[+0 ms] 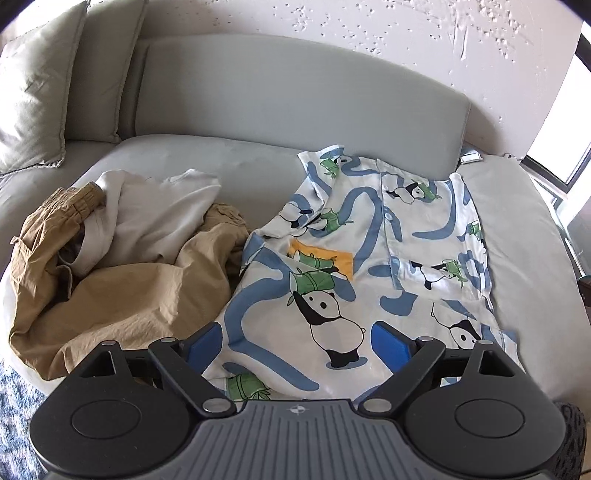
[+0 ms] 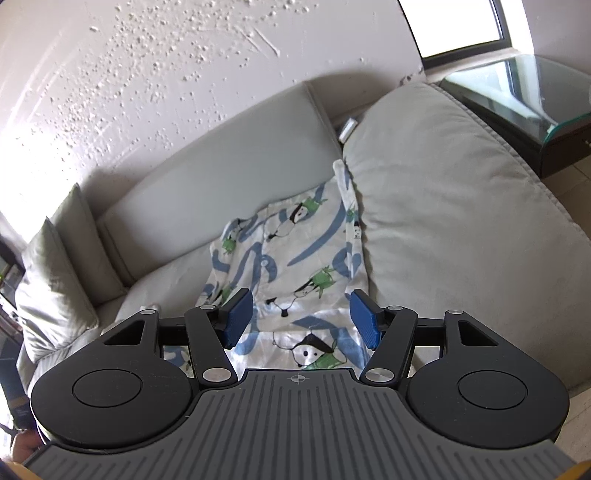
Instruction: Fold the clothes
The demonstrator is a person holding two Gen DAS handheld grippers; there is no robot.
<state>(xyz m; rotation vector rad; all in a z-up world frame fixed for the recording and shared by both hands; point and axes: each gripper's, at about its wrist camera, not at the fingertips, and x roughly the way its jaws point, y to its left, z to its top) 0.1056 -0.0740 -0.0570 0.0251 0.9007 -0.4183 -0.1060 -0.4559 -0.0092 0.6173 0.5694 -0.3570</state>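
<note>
Panda shirt (image 1: 373,258) spread on sofa (image 1: 221,110).
Both grippers, left (image 1: 299,343) and right (image 2: 301,317), hover wide-fingered over its near hem; long axis runs away from them.

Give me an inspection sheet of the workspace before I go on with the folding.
Surface: grey sofa, seat partly bare.
Job's things: panda shirt spread fairly flat on the seat, left part folded over; tan trousers and white garment crumpled in a heap beside it.
Clutter: small white item wedged by the backrest; cannot tell what.
Grippers: left tool open above the shirt's near edge; right tool open over the shirt, holding nothing.
Cables: nothing seen.
Surroundings: cushions at the sofa's left end, large cushion right of the shirt, glass side table, textured wall, window.
</note>
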